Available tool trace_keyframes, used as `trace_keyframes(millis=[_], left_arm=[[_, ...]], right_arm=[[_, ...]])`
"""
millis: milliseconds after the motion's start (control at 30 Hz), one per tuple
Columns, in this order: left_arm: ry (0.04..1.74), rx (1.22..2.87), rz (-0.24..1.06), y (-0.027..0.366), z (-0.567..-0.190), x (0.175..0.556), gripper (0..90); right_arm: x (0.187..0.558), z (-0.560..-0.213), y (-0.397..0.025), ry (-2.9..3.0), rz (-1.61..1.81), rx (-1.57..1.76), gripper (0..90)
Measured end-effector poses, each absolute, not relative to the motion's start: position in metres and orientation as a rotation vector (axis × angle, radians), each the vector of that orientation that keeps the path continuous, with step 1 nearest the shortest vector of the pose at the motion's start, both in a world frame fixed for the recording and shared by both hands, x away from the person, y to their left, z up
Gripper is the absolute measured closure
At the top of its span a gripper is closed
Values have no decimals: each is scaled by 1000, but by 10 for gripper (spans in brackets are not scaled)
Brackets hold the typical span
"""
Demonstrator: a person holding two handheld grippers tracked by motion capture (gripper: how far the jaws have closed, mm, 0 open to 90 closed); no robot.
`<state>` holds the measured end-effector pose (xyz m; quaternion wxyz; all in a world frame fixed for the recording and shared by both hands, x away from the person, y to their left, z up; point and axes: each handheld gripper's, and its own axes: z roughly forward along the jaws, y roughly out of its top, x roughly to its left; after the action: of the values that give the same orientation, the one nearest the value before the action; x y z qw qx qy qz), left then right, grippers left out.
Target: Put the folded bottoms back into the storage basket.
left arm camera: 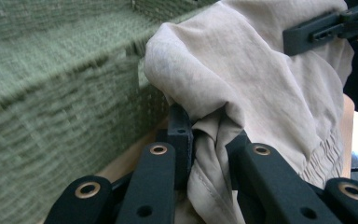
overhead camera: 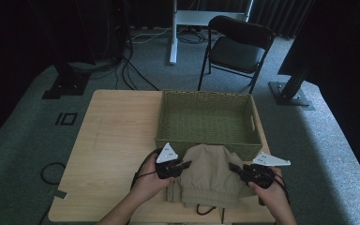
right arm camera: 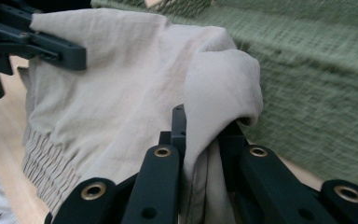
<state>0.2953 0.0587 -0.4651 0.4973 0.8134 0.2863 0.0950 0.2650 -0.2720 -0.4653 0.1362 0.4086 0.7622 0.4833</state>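
A beige garment with an elastic waistband [overhead camera: 210, 174] lies folded at the table's near edge, its top leaning on the front wall of a green woven basket [overhead camera: 207, 143]. My left gripper [overhead camera: 187, 164] is shut on the garment's left edge [left arm camera: 208, 140]. My right gripper [overhead camera: 232, 166] is shut on its right edge [right arm camera: 205, 135]. In the left gripper view the other gripper [left arm camera: 328, 25] shows at the top right, clamped on the cloth. In the right gripper view the other gripper [right arm camera: 37, 44] shows at the top left. A dark drawstring [overhead camera: 205, 209] hangs from the waistband.
The basket's interior [overhead camera: 206, 119] holds nothing and it sits at the table's far right. Bare wooden tabletop [overhead camera: 117, 136] spreads to the left. A black folding chair [overhead camera: 236, 47] and cables stand on the carpet beyond the table.
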Motion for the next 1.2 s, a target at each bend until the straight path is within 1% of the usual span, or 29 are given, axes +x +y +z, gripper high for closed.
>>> trace_keyframes(millis=[433, 733, 900, 1200], left_arm=[[605, 1930, 317, 63, -404, 303, 812], [571, 1876, 319, 65, -371, 315, 813], [554, 1863, 334, 64, -357, 321, 813], [525, 1806, 382, 65, -326, 337, 813]], right_arm=[[273, -419, -276, 2102, 1502, 1142, 821], [283, -387, -279, 2054, 1556, 1115, 821], [289, -374, -280, 2031, 1580, 1108, 821], [304, -336, -284, 1962, 1599, 1057, 822]])
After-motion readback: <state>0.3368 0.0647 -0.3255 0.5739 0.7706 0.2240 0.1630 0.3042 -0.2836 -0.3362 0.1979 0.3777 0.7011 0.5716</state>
